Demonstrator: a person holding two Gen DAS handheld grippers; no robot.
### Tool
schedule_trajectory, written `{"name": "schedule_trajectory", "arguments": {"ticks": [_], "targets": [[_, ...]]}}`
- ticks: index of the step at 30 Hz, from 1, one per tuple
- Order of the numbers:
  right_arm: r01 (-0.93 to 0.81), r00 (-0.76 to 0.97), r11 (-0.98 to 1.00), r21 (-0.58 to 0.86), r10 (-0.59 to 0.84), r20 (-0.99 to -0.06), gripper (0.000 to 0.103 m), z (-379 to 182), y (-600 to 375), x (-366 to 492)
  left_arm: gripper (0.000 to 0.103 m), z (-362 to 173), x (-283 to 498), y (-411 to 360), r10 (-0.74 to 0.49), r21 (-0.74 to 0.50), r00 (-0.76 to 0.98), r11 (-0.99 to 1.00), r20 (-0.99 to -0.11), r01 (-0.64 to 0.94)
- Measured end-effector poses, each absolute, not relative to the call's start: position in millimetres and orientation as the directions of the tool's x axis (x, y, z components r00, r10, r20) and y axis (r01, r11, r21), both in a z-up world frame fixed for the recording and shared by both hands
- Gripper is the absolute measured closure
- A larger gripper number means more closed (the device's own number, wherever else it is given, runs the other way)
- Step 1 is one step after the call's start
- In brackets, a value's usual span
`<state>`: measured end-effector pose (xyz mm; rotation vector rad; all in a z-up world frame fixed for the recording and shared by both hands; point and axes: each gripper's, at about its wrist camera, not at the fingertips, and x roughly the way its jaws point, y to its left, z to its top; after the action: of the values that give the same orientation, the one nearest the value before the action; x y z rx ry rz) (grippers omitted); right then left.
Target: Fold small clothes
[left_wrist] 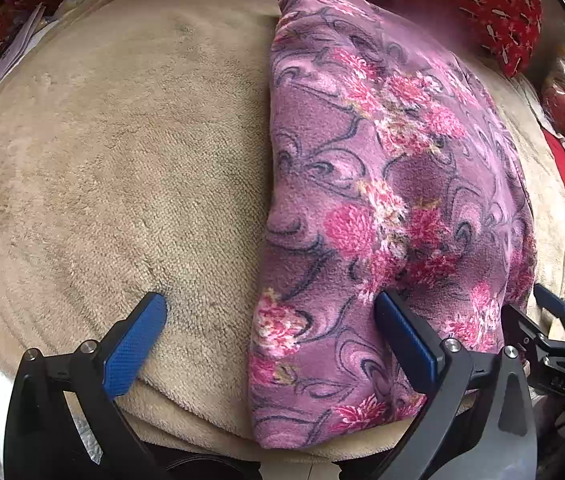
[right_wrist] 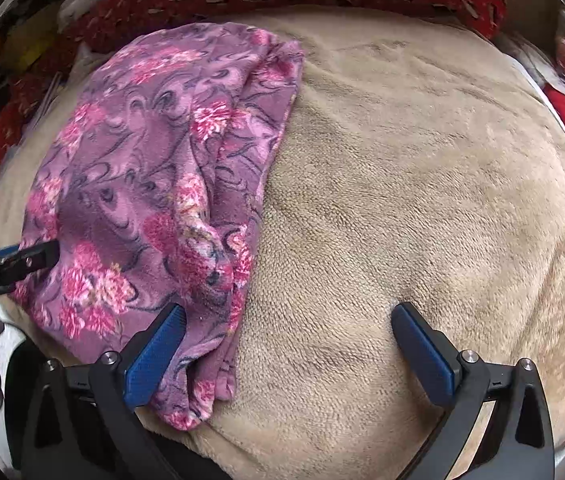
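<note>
Over the beige blanket point(left_wrist: 122, 160), my grippers point(left_wrist: 270, 308) point(right_wrist: 288, 312) gape empty; a careless pinch could undo the folded garment point(left_wrist: 382, 200).

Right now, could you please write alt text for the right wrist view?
A folded purple floral garment lies on a beige fleece blanket. The open right gripper hangs over the garment's right edge, one blue finger above the cloth, the other above the blanket.
</note>
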<state>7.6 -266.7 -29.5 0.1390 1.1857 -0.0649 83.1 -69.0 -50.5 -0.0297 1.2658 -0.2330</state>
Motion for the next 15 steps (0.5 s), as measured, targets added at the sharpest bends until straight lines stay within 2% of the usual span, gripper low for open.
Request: {"name": "schedule_trajectory", "arguments": {"ticks": [4, 11, 15], "targets": [[0.186, 0.395, 0.980, 0.075, -0.005, -0.919, 0.000, -31, -270, 5, 0.000, -53, 83, -53, -0.218, -0.178, 0.289, 0.971, -0.932, 0.159], [0.161, 0.370, 0.985, 0.069, 0.005, -0.929, 0.000, -28, -278, 3, 0.000, -49, 79, -35, -0.255, -0.220, 0.285, 0.964, -0.924, 0.149], [0.195, 0.332, 0.980, 0.044, -0.023, -0.943, 0.001, -15, -286, -9, 0.000, -34, 66, -15, -0.208, -0.173, 0.324, 0.976, -0.923, 0.134]]}}
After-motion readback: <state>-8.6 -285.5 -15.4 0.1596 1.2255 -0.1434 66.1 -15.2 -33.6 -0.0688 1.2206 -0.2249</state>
